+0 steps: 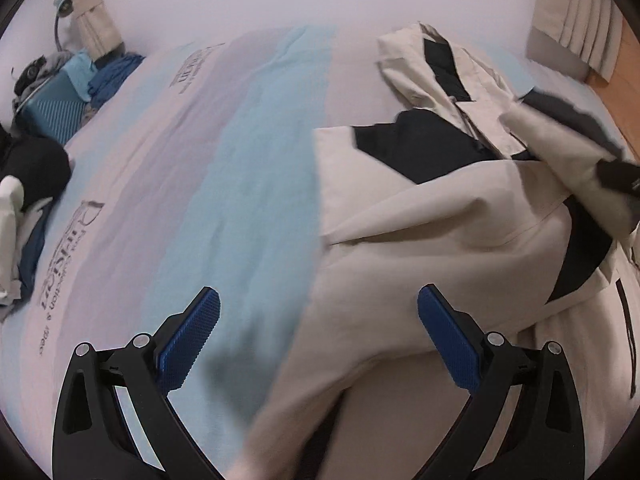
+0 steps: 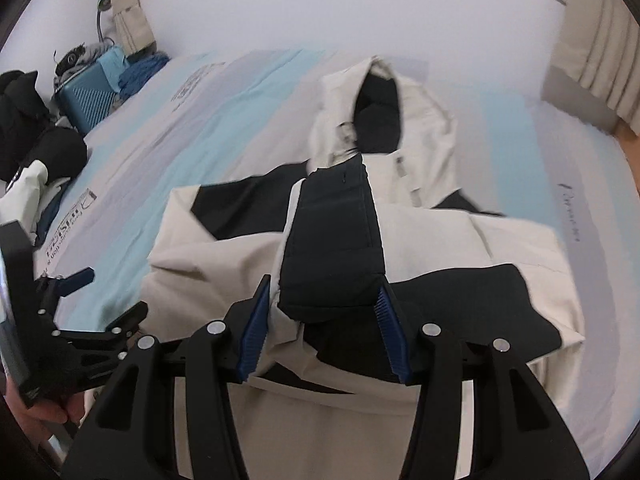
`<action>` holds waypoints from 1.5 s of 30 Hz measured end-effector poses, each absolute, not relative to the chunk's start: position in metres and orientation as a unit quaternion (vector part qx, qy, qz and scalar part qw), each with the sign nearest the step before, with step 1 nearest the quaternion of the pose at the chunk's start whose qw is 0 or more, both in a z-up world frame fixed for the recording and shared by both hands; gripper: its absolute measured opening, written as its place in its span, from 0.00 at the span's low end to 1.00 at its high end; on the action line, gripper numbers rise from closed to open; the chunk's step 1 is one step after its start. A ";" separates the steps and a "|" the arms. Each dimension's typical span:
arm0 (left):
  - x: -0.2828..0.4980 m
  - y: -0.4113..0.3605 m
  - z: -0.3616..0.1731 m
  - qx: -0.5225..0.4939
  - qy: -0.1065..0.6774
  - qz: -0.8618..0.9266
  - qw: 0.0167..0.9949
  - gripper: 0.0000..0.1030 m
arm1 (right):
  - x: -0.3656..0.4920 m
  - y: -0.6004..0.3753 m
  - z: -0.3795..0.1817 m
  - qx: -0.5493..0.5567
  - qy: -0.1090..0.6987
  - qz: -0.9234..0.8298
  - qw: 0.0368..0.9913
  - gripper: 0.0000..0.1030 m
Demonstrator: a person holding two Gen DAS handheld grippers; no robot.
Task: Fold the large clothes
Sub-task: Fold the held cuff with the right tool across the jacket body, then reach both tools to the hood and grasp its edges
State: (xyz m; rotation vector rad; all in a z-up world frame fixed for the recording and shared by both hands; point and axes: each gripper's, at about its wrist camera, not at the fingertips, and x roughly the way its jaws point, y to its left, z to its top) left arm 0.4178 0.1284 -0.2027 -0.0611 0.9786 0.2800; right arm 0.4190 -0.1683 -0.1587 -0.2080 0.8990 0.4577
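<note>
A large cream and black jacket (image 1: pixel 420 232) lies spread on the striped bed sheet (image 1: pixel 248 168), hood (image 2: pixel 380 96) toward the far wall. My right gripper (image 2: pixel 322 320) is shut on the jacket's black padded sleeve end (image 2: pixel 332 240), which is lifted over the jacket body (image 2: pixel 500 240). In the left wrist view the right gripper (image 1: pixel 616 176) appears blurred at the right edge with the sleeve (image 1: pixel 560 140) in it. My left gripper (image 1: pixel 320 336) is open with nothing in it, above the jacket's left edge. The right wrist view shows the left gripper (image 2: pixel 104 296) at the lower left, held by a hand (image 2: pixel 40 404).
A blue suitcase (image 2: pixel 90 100) with clothes on it stands beyond the bed's far left corner. Dark and white garments (image 1: pixel 28 184) are piled at the bed's left edge. Beige curtains (image 2: pixel 592 40) hang at the right, over wooden floor (image 1: pixel 624 72).
</note>
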 end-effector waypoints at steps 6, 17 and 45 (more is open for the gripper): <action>0.404 0.162 -0.195 -0.015 0.468 0.125 0.875 0.94 | 0.408 -0.121 -0.183 -0.099 0.441 0.199 0.870 0.46; 0.400 0.210 -0.176 -0.015 0.482 0.132 0.866 0.94 | 0.395 -0.053 -0.186 -0.157 0.421 0.185 0.874 0.52; 0.424 0.225 -0.143 -0.052 0.504 0.080 0.858 0.94 | 0.404 -0.097 -0.146 -0.067 0.434 0.232 0.868 0.88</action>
